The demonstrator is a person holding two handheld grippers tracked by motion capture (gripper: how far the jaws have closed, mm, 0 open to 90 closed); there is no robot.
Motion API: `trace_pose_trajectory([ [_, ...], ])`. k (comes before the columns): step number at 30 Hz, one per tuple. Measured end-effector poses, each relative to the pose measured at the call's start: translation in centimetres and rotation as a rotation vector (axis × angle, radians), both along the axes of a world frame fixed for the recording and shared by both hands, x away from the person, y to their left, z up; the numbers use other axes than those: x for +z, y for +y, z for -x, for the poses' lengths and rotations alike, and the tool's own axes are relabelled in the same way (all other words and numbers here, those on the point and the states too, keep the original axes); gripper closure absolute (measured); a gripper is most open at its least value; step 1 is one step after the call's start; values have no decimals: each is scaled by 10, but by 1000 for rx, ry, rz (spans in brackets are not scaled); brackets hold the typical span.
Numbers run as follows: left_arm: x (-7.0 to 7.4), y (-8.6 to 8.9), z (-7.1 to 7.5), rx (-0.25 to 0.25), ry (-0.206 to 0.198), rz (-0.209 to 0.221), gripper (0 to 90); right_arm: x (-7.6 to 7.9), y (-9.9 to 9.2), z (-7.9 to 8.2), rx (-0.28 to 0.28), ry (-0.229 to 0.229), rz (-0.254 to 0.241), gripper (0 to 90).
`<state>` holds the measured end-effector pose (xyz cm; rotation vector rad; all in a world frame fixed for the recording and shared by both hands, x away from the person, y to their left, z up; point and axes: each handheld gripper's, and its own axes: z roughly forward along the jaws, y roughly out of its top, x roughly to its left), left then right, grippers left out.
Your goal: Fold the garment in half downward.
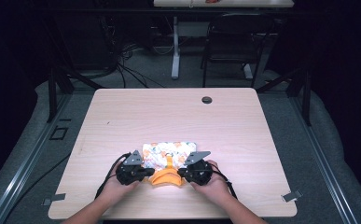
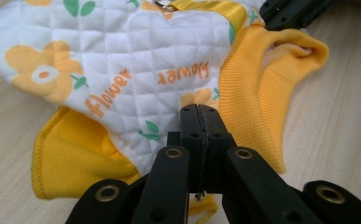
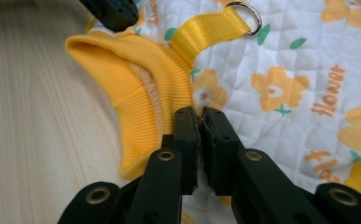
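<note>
A small quilted white garment (image 1: 169, 151) printed with orange flowers lies at the table's near middle, its yellow ribbed collar (image 1: 166, 179) toward me. A yellow strap (image 3: 206, 30) with a metal ring (image 3: 246, 17) is sewn behind the collar. My left gripper (image 1: 148, 171) comes in from the left of the collar; its jaws (image 2: 200, 112) are pressed together on the garment's edge (image 2: 122, 93), with yellow cloth showing under them. My right gripper (image 1: 182, 172) comes from the right, and its jaws (image 3: 200, 114) pinch the cloth beside the collar (image 3: 141, 88) with only a thin gap.
The wooden table (image 1: 169, 112) has a round cable hole (image 1: 206, 100) at the back. Metal clips sit at its front corners (image 1: 291, 196). Beyond the table stand a dark chair (image 1: 236, 42) and a white desk leg (image 1: 175, 46).
</note>
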<state>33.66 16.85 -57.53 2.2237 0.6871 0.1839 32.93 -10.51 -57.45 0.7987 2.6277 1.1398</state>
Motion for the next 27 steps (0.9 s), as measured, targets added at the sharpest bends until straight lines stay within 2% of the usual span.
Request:
trace_pose_trajectory([
  [7, -1, 1, -6, 33, 5, 15, 897, -1, 2, -1, -12, -13, -7, 835],
  [8, -1, 1, -9, 41, 5, 15, 898, 0, 4, -3, -12, -18, 9, 834],
  [11, -1, 1, -12, 58, 10, 26, 897, 1, 5, -6, -19, -22, 11, 834],
  [13, -2, 2, -16, 67, 10, 35, 897, 1, 6, -10, -28, -18, 16, 835],
  [16, -1, -1, -23, 82, 4, 19, 897, 1, 5, -20, -43, 2, 1, 836],
  [27, -2, -7, -42, 115, -18, 15, 897, 0, 2, -41, -93, 14, -16, 841],
])
